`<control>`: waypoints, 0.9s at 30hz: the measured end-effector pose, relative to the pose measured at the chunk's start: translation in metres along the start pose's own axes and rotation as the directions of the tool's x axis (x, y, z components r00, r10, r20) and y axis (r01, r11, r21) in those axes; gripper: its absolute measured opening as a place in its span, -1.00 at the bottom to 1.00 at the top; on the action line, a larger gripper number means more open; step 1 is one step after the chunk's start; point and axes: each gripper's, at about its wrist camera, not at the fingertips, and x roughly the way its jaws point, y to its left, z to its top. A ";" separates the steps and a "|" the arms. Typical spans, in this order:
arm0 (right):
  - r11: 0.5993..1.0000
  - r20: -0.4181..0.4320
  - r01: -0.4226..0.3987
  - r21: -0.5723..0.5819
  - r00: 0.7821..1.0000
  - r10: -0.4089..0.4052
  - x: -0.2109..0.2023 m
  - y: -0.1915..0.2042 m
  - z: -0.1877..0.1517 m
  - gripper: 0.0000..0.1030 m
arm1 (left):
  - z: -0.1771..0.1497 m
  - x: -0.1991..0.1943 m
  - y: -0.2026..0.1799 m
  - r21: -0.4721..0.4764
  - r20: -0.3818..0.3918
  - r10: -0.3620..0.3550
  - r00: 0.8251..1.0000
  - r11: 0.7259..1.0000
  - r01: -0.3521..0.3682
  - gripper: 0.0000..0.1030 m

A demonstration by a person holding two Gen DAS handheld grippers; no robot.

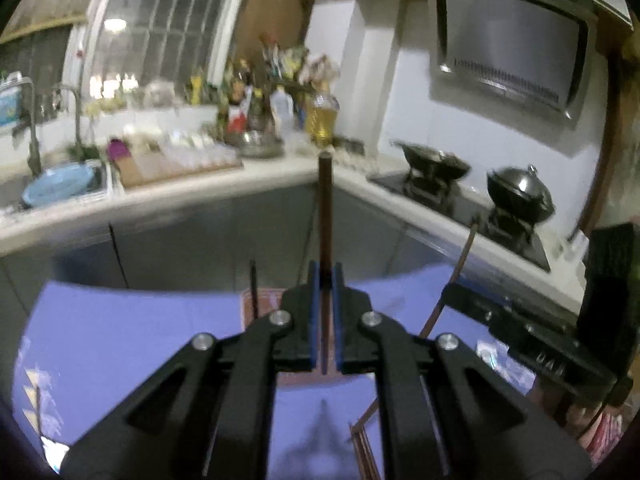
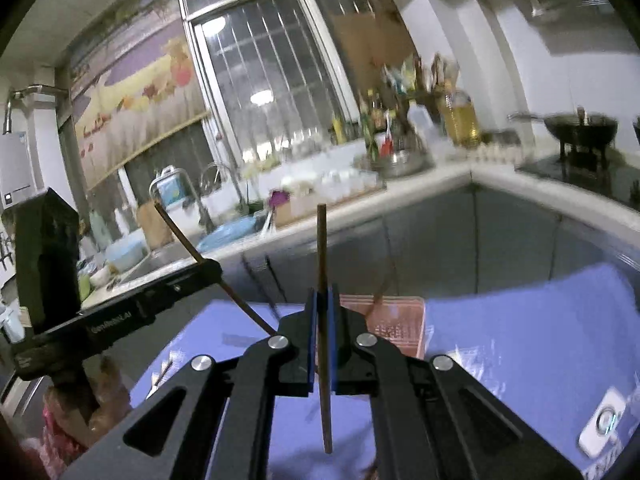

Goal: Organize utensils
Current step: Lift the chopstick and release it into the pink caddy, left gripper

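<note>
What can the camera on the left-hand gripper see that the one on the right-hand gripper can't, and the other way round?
Only the left wrist view shows the range hood, a lidded pot on the stove, and loose chopsticks lying on the table.

Only the right wrist view shows the painted blind beside the window, the water heater on the wall, and a white gadget on the cloth.

Both show the purple tablecloth, the reddish tray, the oil bottle, the sink's blue basin, and each gripper shut on an upright chopstick: left gripper, right gripper.

left black plastic gripper (image 1: 326, 280): blue pads, silver screws
right black plastic gripper (image 2: 323, 304): blue pads, silver screws
</note>
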 end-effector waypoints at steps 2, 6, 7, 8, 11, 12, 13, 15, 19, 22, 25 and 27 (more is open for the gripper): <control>1.000 0.024 0.006 -0.003 1.000 -0.006 0.012 0.000 0.014 -0.90 | 0.017 0.005 -0.001 0.012 0.027 0.030 0.999 0.999 -0.031 -0.91; 0.999 0.069 0.028 -0.018 0.997 -0.026 0.038 -0.001 0.030 -0.90 | 0.036 0.021 -0.002 0.046 0.073 0.098 0.992 0.994 -0.102 -0.91; 0.999 0.079 0.039 -0.027 0.996 -0.037 0.045 -0.001 0.032 -0.90 | 0.038 0.027 -0.001 0.049 0.069 0.105 0.992 0.993 -0.108 -0.91; 0.998 0.086 0.051 -0.036 0.995 -0.047 0.050 0.000 0.031 -0.90 | 0.037 0.035 -0.001 0.053 0.056 0.113 0.992 0.992 -0.116 -0.91; 0.997 0.074 0.057 -0.042 0.996 -0.054 0.070 -0.005 0.025 -0.90 | 0.027 0.056 0.003 0.070 0.021 0.143 0.989 0.987 -0.145 -0.91; 0.997 0.064 0.063 -0.043 0.996 -0.060 0.078 -0.008 0.022 -0.90 | 0.023 0.061 0.004 0.072 0.008 0.148 0.989 0.986 -0.148 -0.91; 0.997 0.057 0.065 -0.044 0.996 -0.062 0.081 -0.009 0.019 -0.90 | 0.018 0.066 0.005 0.071 -0.011 0.152 0.988 0.986 -0.151 -0.91; 0.997 0.019 0.057 -0.043 0.998 -0.056 0.091 -0.013 0.008 -0.90 | 0.005 0.078 0.011 0.065 -0.064 0.158 0.985 0.986 -0.154 -0.90; 0.997 -0.045 0.055 -0.046 0.997 -0.057 0.100 -0.015 -0.017 -0.86 | -0.022 0.093 0.023 0.025 -0.158 0.166 0.973 0.986 -0.165 -0.90; 0.995 -0.077 0.072 -0.065 0.994 -0.077 0.098 -0.010 -0.028 -0.80 | -0.037 0.093 0.025 0.011 -0.183 0.171 0.968 0.985 -0.172 -0.89; 0.995 -0.072 0.070 -0.064 0.995 -0.075 0.083 -0.004 -0.035 -0.73 | -0.045 0.083 0.019 0.011 -0.167 0.183 0.969 0.983 -0.184 -0.88; 0.996 -0.064 0.050 -0.070 0.996 -0.054 0.065 0.005 -0.036 -0.70 | -0.049 0.068 0.017 -0.002 -0.144 0.182 0.973 0.983 -0.184 -0.88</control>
